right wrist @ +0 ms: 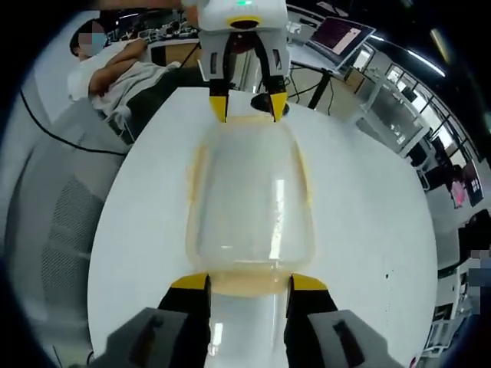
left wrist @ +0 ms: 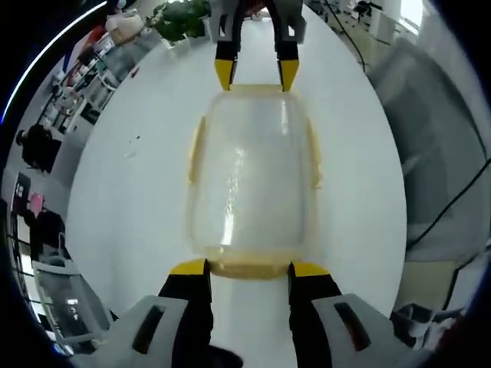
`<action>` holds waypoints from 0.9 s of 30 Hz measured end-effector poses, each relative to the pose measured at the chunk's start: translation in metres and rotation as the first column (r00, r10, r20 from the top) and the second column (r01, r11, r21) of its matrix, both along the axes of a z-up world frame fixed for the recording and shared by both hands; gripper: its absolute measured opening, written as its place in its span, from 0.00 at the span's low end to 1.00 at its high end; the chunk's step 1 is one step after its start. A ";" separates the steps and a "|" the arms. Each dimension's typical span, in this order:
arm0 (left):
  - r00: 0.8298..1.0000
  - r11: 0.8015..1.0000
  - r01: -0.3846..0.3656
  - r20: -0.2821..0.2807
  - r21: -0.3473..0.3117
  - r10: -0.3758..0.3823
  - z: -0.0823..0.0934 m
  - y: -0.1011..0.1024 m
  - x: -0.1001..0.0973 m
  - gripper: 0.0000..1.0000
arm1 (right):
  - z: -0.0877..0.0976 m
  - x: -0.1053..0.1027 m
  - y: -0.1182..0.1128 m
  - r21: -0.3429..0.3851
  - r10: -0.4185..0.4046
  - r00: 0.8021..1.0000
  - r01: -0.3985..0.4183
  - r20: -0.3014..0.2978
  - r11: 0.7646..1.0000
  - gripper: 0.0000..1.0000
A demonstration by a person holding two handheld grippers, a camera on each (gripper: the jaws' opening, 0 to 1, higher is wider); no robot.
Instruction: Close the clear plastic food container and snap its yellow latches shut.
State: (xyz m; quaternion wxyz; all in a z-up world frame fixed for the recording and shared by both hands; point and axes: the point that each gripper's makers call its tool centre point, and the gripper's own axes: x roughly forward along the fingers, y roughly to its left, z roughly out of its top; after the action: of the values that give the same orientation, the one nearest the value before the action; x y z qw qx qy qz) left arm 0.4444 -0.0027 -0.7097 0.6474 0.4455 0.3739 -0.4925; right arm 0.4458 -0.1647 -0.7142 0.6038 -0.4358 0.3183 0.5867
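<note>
Container [left wrist: 253, 180] lidded (side latches seemingly down); we press end latches [left wrist: 247, 268], both claws [left wrist: 247, 268] [right wrist: 249, 281] spread, gripping nothing.

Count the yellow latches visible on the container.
4 on the container: one at each short end, by each gripper's jaws, and one on each long side.

I see a clear, glossy plastic container [left wrist: 253, 180] with matt yellow latches [left wrist: 247, 268], sitting on my smooth, faintly shiny white table [left wrist: 138, 199].
</note>
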 end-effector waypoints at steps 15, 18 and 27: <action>1.000 1.000 0.013 -0.013 -0.012 -0.013 -0.001 -0.038 0.003 0.37 | -0.002 0.002 -0.038 -0.005 -0.008 1.000 0.008 -0.010 1.000 0.35; 1.000 1.000 0.014 -0.017 -0.015 -0.014 -0.002 -0.046 0.003 0.37 | -0.004 0.003 -0.047 -0.007 -0.010 1.000 0.010 -0.016 1.000 0.35; 0.999 1.000 0.019 -0.029 -0.020 -0.020 -0.007 -0.066 0.005 0.37 | -0.008 0.003 -0.066 -0.010 -0.016 0.999 0.016 -0.032 1.000 0.35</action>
State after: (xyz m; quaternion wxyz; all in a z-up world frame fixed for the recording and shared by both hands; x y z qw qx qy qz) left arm 0.4493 -0.0688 -0.7166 0.6415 0.4356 0.3739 -0.5089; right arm 0.4483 -0.2304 -0.7224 0.6012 -0.4267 0.3342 0.5872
